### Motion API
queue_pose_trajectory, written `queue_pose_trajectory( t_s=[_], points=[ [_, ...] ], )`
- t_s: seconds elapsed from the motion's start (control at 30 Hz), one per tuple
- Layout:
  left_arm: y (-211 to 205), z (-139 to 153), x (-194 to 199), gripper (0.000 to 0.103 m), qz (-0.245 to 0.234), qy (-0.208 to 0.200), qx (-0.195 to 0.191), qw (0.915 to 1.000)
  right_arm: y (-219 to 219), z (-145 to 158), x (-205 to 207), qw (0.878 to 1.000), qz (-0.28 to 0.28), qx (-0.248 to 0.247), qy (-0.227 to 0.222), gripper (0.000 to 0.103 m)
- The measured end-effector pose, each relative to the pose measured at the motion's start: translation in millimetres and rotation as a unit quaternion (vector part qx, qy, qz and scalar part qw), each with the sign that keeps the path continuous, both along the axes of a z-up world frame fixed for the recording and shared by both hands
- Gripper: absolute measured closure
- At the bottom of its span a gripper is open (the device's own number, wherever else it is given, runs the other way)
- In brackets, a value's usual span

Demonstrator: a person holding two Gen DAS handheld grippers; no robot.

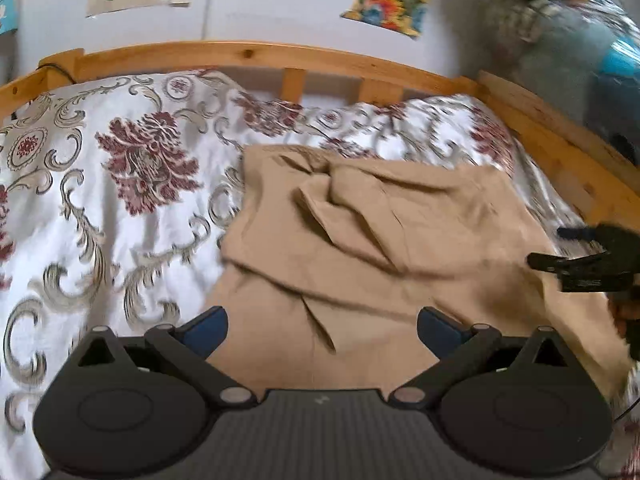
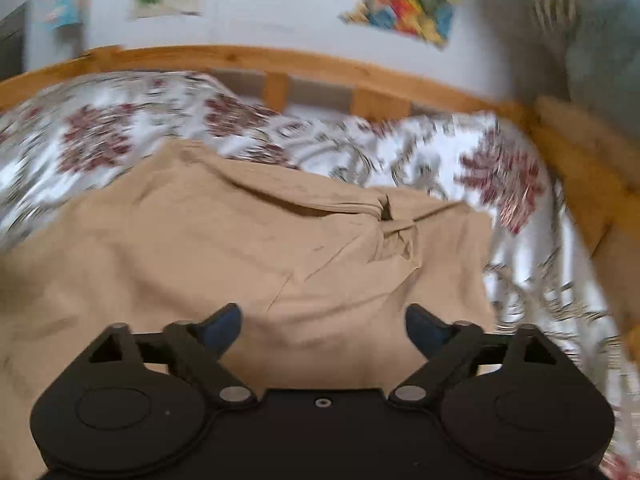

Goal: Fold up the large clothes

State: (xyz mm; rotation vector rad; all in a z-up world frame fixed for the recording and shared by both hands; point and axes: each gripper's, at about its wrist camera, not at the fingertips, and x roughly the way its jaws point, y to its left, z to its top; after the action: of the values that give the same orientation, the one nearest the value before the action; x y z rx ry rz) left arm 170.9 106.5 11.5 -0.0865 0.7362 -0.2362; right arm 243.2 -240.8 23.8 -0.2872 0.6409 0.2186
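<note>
both grippers, left gripper [image 1: 322, 330] and right gripper [image 2: 322, 326], show us fingers spread wide apart, gripping nothing; we find the tan garment [image 1: 384, 240] lying partly folded on the bed [image 1: 120, 200].

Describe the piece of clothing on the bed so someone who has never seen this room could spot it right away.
Look at the wooden bed against the wall with the posters. On its white bedspread, patterned with dark red flowers and grey scrolls, lies a tan garment, partly folded and creased. It is the only plain, single-coloured fabric there.
</note>
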Motion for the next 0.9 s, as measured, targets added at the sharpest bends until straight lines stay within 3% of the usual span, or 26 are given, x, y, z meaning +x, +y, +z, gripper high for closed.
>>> queue_pose_trajectory(
  t_s=[0.2,0.4,0.53,0.63,0.73,0.83,0.9],
  points=[
    [-22.0,-21.6,-54.6,0.001,-0.064,-0.011,0.011,0.9978,16.6,5.1,-105.0,0.997,0.062,-0.052,-0.01,0.001],
    [-58.1,-42.8,-84.0,0.001,-0.15,0.016,0.048,0.9874,36.9,-39.0,-174.3,0.987,0.099,-0.115,0.047,0.001],
    [-79.1,-55.1,-97.0,0.001,-0.193,0.01,0.09,0.9771,48.3,-69.9,-188.4,0.979,0.101,-0.166,0.055,0.002],
    [-91.7,-65.4,-101.8,0.001,-0.209,0.012,0.115,0.9709,51.7,-77.7,-183.1,0.985,0.069,-0.155,0.032,0.001],
    [-99.0,-74.1,-105.6,0.001,-0.222,0.006,0.144,0.9644,57.8,-77.9,-173.0,0.986,0.056,-0.156,0.003,0.001],
    [-103.2,-81.7,-106.9,0.001,-0.221,0.003,0.174,0.9596,57.3,-64.4,-170.3,0.989,0.056,-0.133,-0.026,0.013],
    [-102.7,-84.3,-104.3,0.008,-0.215,0.008,0.196,0.9567,52.1,-50.2,-167.2,0.992,0.046,-0.111,-0.042,0.015]
  ],
)
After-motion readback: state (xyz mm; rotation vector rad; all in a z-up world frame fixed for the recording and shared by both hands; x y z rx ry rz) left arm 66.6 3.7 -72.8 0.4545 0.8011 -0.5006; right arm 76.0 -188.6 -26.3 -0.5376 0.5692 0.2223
